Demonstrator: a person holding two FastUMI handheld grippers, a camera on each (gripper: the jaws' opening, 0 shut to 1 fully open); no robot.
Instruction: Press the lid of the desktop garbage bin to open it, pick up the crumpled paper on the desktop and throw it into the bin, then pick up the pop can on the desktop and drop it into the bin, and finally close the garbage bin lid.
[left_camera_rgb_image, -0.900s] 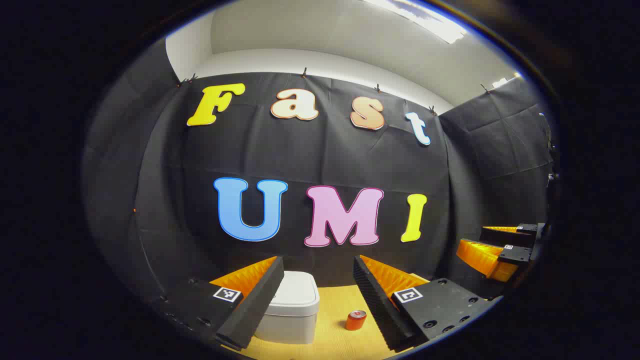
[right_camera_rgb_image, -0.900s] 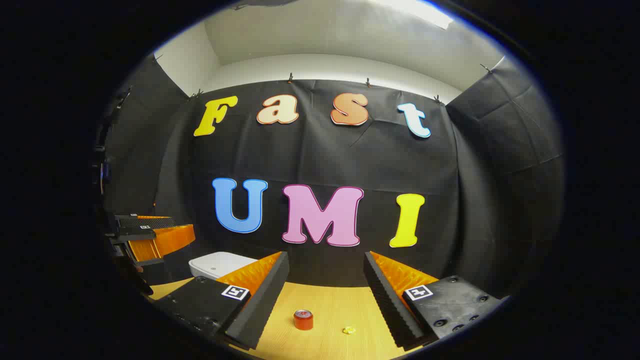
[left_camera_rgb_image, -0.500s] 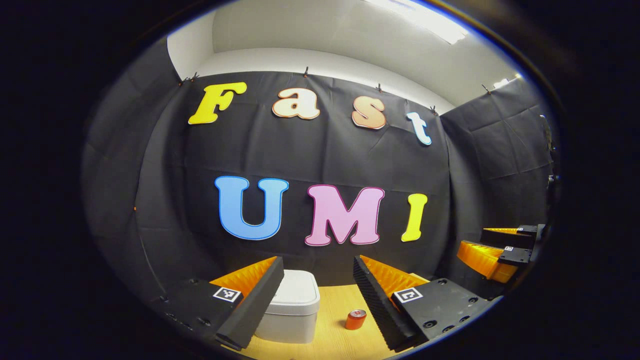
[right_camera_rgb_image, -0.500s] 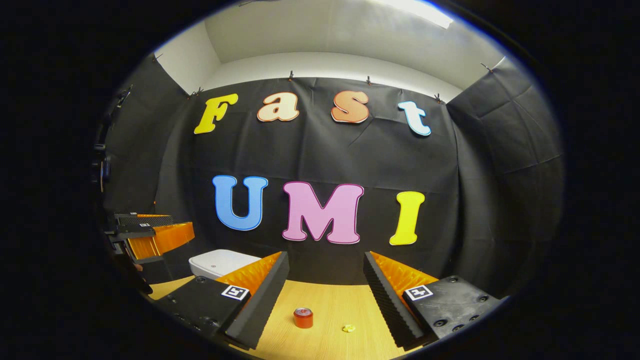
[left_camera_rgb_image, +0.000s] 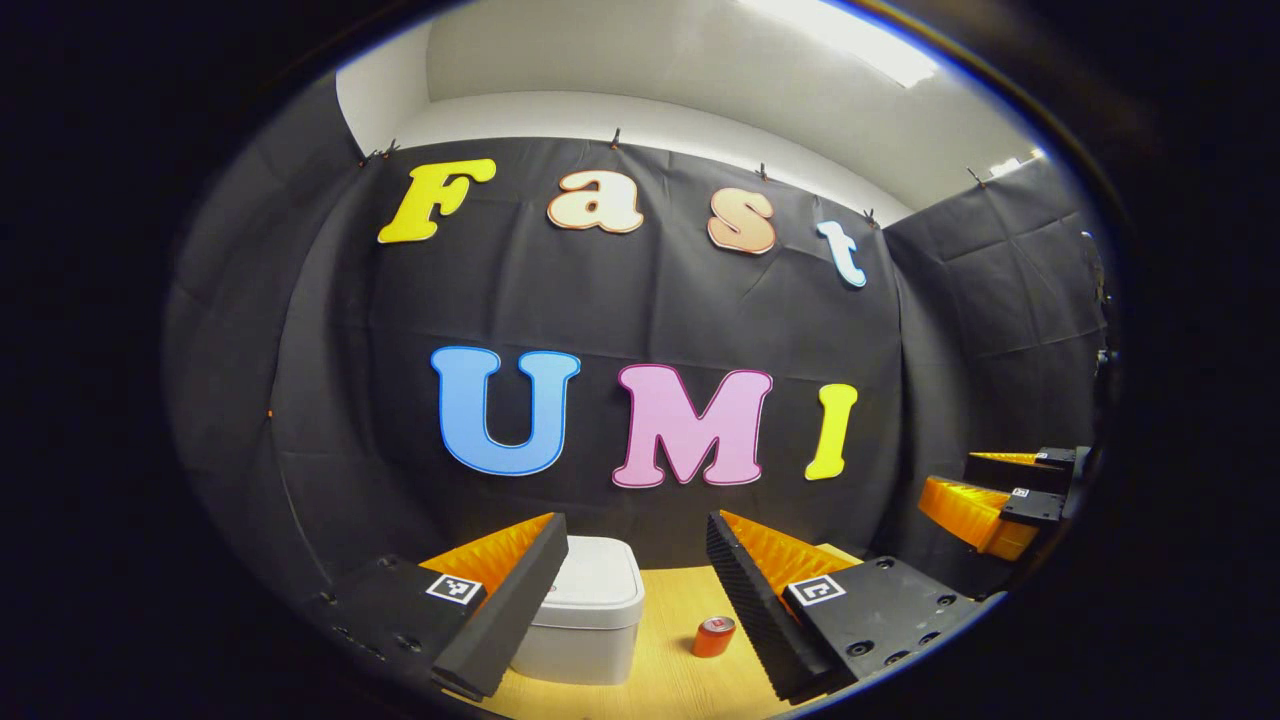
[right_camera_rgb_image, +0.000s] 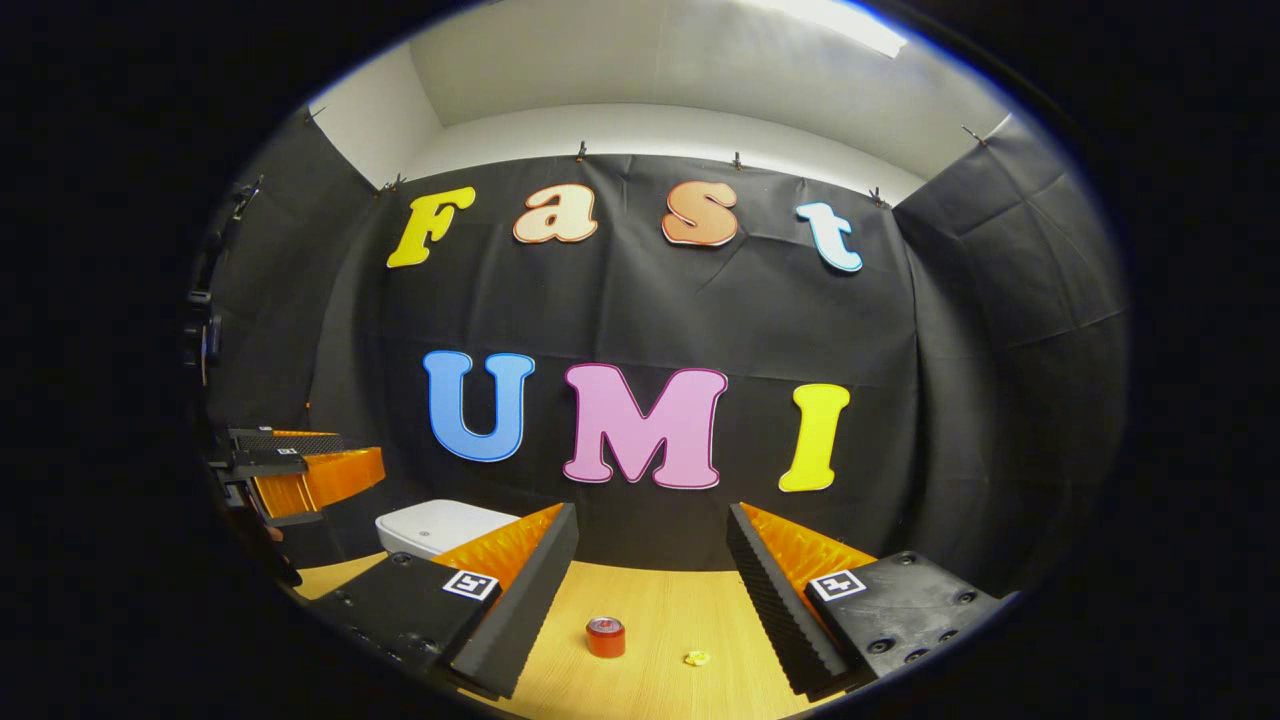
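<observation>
Barely anything moved: both wide hand-held grippers (left_camera_rgb_image: 635, 600) (right_camera_rgb_image: 650, 600) hover, bin (left_camera_rgb_image: 590, 620) and can (right_camera_rgb_image: 605, 637) ahead.

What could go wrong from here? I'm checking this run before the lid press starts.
1. The garbage bin has its lid down, and the pop can stands close beside it; a careless press by the open left gripper might knock the can over.
2. The crumpled paper is tiny and lies flat on the desktop, so the open right gripper could easily miss it or scrape the wood.
</observation>
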